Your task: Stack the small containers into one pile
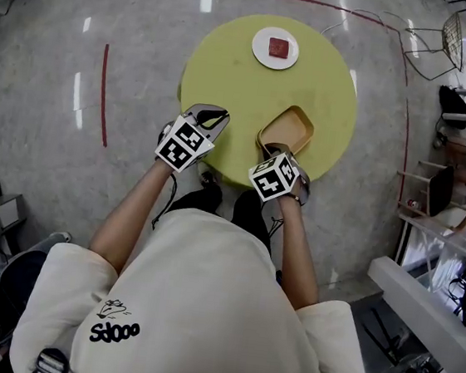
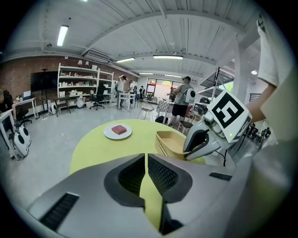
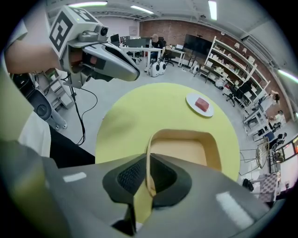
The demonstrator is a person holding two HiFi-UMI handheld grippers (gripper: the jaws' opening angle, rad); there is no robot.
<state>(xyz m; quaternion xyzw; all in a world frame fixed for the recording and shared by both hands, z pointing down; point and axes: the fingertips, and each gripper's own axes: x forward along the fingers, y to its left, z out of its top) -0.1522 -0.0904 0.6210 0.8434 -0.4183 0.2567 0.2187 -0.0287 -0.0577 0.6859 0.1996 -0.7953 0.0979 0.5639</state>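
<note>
Right gripper (image 3: 148,181) clamped on the near wall of the tan container (image 1: 294,123), near-right on table (image 1: 230,64); container's length runs away from the jaws; left gripper (image 2: 147,169) pinched together, empty, just left of it; right hand nearer.

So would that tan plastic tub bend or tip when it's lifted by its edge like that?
Probably light: the right claw pinches the tan rectangular tub by one wall alone. That wall looks thin enough to flex slightly. Held at one edge, it would likely hang tilted.
</note>
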